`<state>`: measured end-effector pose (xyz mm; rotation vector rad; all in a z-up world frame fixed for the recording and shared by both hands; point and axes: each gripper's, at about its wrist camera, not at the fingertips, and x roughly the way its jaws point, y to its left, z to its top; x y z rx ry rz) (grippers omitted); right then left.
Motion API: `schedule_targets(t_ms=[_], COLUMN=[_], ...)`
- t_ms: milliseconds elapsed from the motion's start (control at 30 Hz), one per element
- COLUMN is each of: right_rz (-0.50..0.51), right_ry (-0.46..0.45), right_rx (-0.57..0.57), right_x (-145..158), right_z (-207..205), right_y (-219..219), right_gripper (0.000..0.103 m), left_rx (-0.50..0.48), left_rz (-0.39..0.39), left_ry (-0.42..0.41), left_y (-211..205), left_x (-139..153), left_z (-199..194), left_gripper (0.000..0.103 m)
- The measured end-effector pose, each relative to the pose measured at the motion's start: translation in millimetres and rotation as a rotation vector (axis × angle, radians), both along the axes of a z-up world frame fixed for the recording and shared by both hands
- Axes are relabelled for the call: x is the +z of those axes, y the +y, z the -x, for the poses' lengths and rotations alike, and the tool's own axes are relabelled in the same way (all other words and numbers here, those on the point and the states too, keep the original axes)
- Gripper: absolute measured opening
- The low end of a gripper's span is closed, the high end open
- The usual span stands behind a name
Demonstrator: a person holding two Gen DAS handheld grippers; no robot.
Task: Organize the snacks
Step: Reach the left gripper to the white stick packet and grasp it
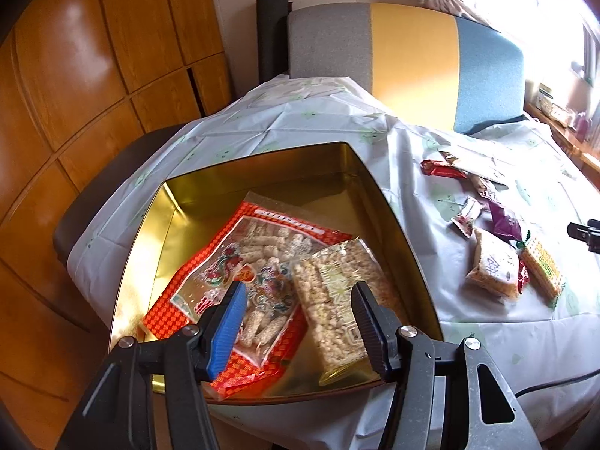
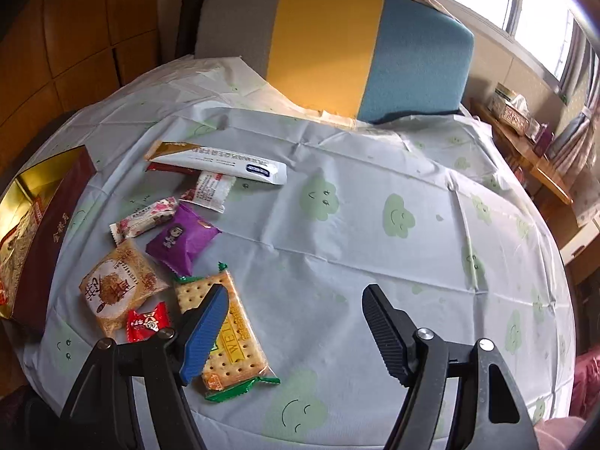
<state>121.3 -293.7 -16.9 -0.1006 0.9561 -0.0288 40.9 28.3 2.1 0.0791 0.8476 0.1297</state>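
Observation:
A gold-lined tin box [image 1: 180, 202] sits on the table and holds a red bag of rice sticks [image 1: 247, 270] and a clear pack of puffed rice bars [image 1: 337, 300]. My left gripper [image 1: 298, 290] is open and empty just above these two packs. In the right wrist view the box [image 2: 45, 232] stands at the far left. Loose snacks lie beside it: a cracker pack [image 2: 221, 330], a purple pouch [image 2: 183, 240], a tan pastry pack [image 2: 116, 288], a small red candy [image 2: 146, 324] and a long white sachet [image 2: 225, 161]. My right gripper [image 2: 294, 300] is open and empty over the cracker pack's right side.
A pale tablecloth with green smiley clouds [image 2: 375, 225] covers the table. A grey, yellow and blue chair back [image 2: 337, 45] stands at the far edge. A wooden cabinet [image 1: 75, 93] is on the left. A side shelf with boxes [image 2: 525, 123] is at the right.

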Motion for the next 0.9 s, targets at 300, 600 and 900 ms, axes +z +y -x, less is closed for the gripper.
schedule_targets(t_ms=[300,600,900], right_rz=[-0.058,-0.081,-0.136], right_ry=[0.019,0.043,0.066], right_rx=[-0.021,-0.026,-0.049], right_x=[1.9,0.3,-0.4], right_z=[-1.2,-1.7,-2.6], right_y=[-7.5,-8.5,-14.6], right_gripper=[0.075,0.075,0.075], left_rx=[-0.091,-0.298,-0.572], left_rz=[-0.04,-0.059,-0.157], left_ry=[0.001,0.026,0.023], left_y=[-34.6,-79.7,-150.7], left_x=[6.6,13.7,25.2], left_z=[-17.0,-48.9,-116.5], left_gripper=[0.059,0.059,0.059])
